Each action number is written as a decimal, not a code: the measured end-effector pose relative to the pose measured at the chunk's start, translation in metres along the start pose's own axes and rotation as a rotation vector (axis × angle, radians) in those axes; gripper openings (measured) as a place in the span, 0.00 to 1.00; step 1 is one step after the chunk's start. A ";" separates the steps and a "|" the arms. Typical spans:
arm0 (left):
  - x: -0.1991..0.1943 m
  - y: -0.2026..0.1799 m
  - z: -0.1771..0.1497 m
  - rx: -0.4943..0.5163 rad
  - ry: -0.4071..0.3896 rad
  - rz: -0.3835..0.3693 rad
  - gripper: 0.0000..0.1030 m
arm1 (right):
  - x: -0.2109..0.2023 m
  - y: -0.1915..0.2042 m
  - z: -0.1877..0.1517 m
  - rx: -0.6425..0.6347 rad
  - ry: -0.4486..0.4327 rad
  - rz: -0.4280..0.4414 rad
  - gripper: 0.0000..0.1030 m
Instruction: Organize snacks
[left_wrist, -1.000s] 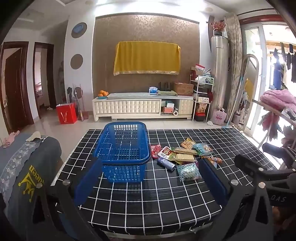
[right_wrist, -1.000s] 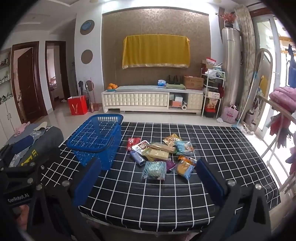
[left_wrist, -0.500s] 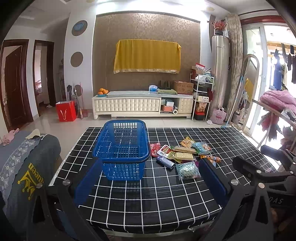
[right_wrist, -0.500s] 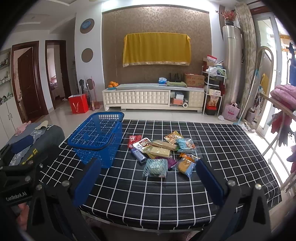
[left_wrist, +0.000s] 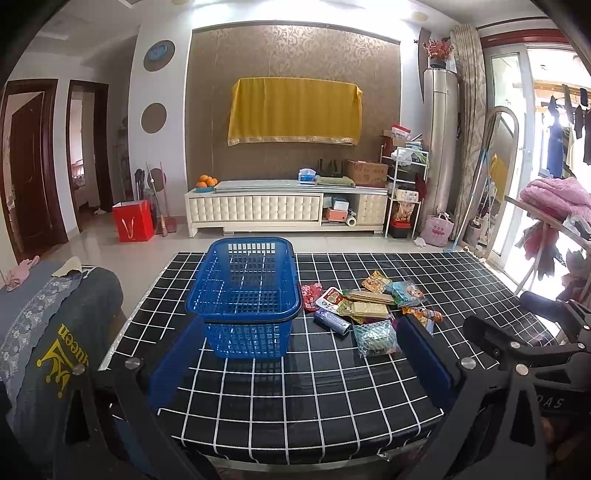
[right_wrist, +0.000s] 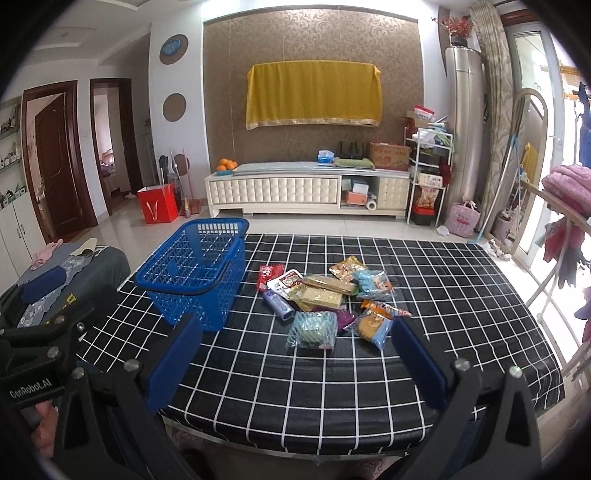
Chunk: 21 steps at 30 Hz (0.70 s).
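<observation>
Snack packets, bright and crinkly, lie heaped beside the blue basket, ahead of both wide-spread, empty grippers: left gripper, right gripper.

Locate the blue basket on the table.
In both wrist views the blue basket stands empty on the checked table's left part, just left of the snack packets.

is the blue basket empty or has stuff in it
Empty: the blue basket shows only bare mesh inside, and the snack packets lie beside it.
</observation>
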<state>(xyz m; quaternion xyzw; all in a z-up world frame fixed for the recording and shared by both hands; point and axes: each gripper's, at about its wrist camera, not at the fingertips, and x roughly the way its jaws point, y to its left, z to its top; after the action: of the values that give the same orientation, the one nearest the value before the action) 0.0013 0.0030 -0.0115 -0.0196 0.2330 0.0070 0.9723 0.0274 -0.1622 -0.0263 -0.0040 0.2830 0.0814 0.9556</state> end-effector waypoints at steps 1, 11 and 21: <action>0.000 0.000 -0.001 0.001 0.001 0.001 1.00 | 0.000 0.000 0.000 0.000 0.001 0.001 1.00; 0.002 0.000 -0.001 0.001 0.008 0.000 1.00 | 0.003 -0.002 0.000 0.002 0.016 0.001 1.00; 0.001 -0.001 -0.001 0.004 0.009 0.001 1.00 | 0.003 -0.002 0.000 0.004 0.020 0.000 1.00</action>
<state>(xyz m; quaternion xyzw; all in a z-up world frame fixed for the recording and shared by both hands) 0.0016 0.0015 -0.0131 -0.0176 0.2376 0.0067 0.9712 0.0298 -0.1638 -0.0280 -0.0027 0.2926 0.0810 0.9528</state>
